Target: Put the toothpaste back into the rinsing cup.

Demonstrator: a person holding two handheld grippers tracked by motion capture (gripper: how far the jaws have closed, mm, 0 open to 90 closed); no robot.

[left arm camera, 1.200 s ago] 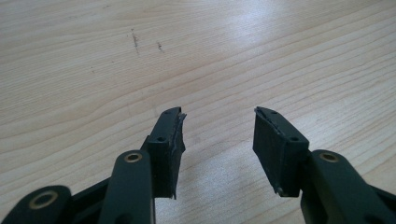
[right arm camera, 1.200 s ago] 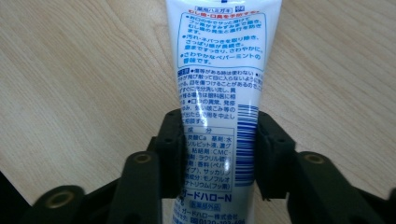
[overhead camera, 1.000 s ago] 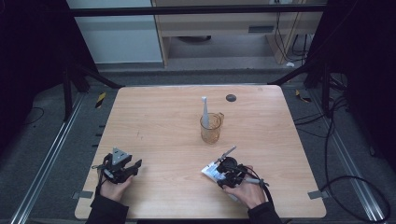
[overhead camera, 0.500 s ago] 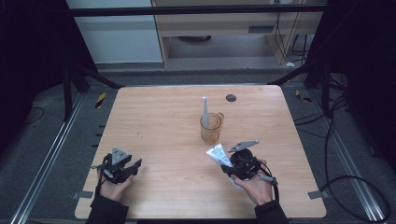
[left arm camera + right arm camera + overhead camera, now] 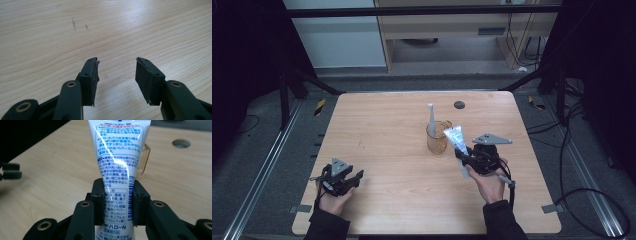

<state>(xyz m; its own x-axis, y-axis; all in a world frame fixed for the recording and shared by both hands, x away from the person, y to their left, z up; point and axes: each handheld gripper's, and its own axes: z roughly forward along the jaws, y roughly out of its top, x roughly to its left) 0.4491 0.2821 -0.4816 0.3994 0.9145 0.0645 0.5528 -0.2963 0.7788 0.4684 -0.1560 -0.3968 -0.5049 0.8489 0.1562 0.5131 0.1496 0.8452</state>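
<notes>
White toothpaste tube (image 5: 458, 142) sits clamped in your right tool (image 5: 467, 159), lifted off the worktop (image 5: 382, 130), long axis tilting up toward the amber cup (image 5: 438, 137) just beside it. Your left tool (image 5: 353, 178) rests well apart, jaws spread, holding nothing.

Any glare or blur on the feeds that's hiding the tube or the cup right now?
Right gripper view: glare streaks down the toothpaste tube, print still sharp; cup behind it soft. High view: even light, dark surroundings, tube small. Left gripper view: sheen on the table, sharp.
</notes>
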